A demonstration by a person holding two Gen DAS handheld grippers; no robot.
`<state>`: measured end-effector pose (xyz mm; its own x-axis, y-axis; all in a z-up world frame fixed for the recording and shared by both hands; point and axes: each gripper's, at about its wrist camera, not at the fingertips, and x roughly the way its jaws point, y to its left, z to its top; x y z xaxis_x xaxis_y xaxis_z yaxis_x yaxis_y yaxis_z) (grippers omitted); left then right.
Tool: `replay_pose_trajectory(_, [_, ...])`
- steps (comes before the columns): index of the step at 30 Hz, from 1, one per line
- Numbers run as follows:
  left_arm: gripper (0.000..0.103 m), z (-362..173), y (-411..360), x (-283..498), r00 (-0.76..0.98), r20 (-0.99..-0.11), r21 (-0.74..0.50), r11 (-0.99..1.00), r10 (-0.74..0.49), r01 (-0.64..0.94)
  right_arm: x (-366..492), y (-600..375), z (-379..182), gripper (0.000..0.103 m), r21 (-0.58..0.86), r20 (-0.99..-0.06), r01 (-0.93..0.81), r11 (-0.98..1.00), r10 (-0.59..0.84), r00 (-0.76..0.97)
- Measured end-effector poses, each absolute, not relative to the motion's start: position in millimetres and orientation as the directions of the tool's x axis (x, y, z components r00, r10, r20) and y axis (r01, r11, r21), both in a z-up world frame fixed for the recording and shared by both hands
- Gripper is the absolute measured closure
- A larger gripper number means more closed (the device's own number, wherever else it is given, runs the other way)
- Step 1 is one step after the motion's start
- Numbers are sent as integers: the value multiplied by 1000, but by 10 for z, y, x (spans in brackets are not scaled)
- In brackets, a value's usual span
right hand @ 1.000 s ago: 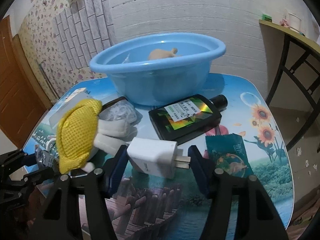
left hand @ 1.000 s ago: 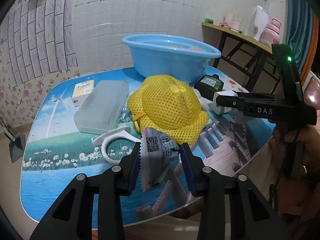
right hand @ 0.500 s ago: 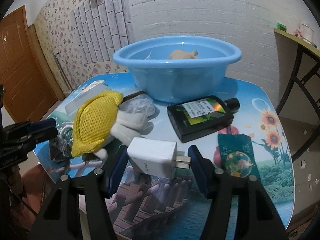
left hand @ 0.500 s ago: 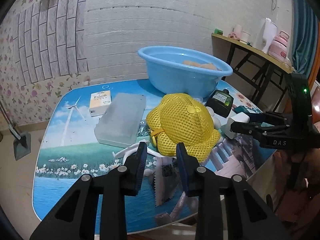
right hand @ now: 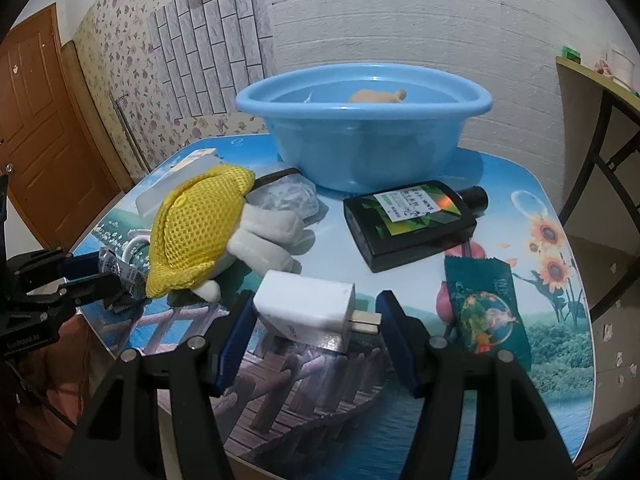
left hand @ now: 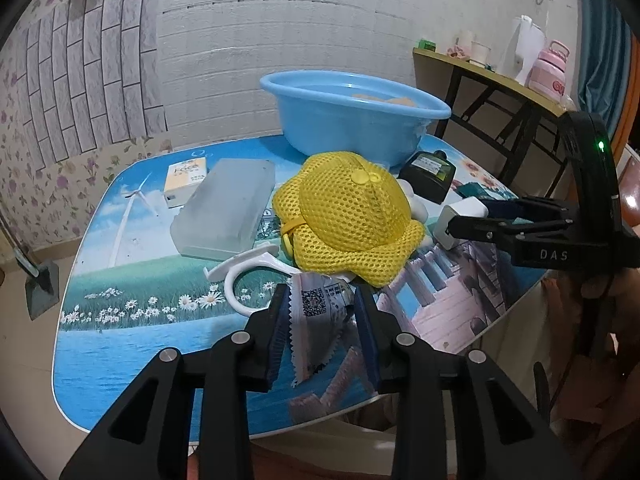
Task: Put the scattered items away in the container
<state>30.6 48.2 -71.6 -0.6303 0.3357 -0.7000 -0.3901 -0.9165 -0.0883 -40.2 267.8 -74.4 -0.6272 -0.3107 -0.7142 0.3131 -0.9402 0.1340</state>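
the left gripper [left hand: 322, 312] has a silver sachet [left hand: 316, 320] between its jaws, which are opening; the left pad lies against the sachet's edge, and whether the right pad presses it cannot be told. the sachet's long axis runs away from the gripper, its printed end toward the yellow mesh hat [left hand: 348, 216] and its serrated end toward the near table [left hand: 120, 344] edge. the right gripper [right hand: 316, 316] is clamped on a white charger [right hand: 306, 304], which lies crosswise between the pads, prongs pointing to the right pad, above the table's near edge. the blue basin [right hand: 360, 136] stands at the far side of the table, well beyond both grippers. a black bottle [right hand: 412, 220] lies flat before the basin, cap pointing right
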Motion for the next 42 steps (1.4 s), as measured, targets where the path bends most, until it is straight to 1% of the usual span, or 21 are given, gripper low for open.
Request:
replay_pose_trajectory(7, [65, -797, 568, 305, -616, -728, -44, -916, 303, -398, -398, 2670, -744, 42, 136, -714, 313, -940, -312, -627])
replay_pose_trajectory(9, [61, -844, 586, 273, -601, -745, -39, -919, 288, -392, -398, 2673, -746, 42, 137, -714, 313, -940, -313, -627])
replay_pose_trajectory(12, [58, -885, 611, 259, -600, -754, -22, -922, 269, -386, -401, 2676, -745, 42, 142, -715, 314, -939, -316, -624])
replay_pose_trajectory(15, [57, -901, 602, 249, -599, -755, -21, -923, 267, -385, -402, 2673, -749, 41, 145, -719, 309, -940, -315, -620])
replay_pose_trajectory(18, [57, -906, 608, 239, -601, -755, -12, -922, 261, -386, -391, 2668, -758, 39, 141, -722, 308, -941, -311, -619])
replay_pose_trajectory(19, [59, -906, 603, 232, -603, -755, -12, -924, 260, -383, -389, 2664, -760, 36, 143, -722, 312, -939, -315, -617])
replay_pose_trajectory(20, [64, -904, 595, 226, -604, -753, -15, -925, 261, -381, -389, 2657, -760, 35, 147, -721, 315, -938, -320, -615])
replay_pose_trajectory(22, [66, -894, 573, 225, -601, -749, -34, -922, 279, -385, -383, 2663, -768, 32, 146, -720, 319, -936, -322, -614])
replay_pose_trajectory(24, [68, -875, 570, 235, -603, -742, -43, -919, 293, -393, -387, 2660, -787, 32, 139, -725, 318, -938, -316, -612])
replay_pose_trajectory(25, [69, -860, 577, 247, -606, -738, -43, -917, 297, -398, -391, 2664, -806, 34, 139, -730, 316, -938, -313, -607])
replay_pose_trajectory(27, [69, -826, 586, 256, -608, -732, -44, -912, 307, -408, -398, 2679, -822, 41, 138, -736, 316, -939, -310, -602])
replay_pose_trajectory(32, [69, -721, 554, 238, -624, -710, -67, -913, 327, -402, -363, 2727, -699, 42, 148, -697, 323, -935, -331, -636])
replay_pose_trajectory(39, [69, -591, 495, 243, -661, -680, -59, -922, 318, -383, -356, 2786, -570, 42, 149, -660, 329, -933, -341, -669])
replay_pose_trajectory(42, [69, -591, 441, 236, -662, -684, -59, -928, 307, -369, -369, 2794, -550, 42, 154, -653, 332, -931, -348, -673])
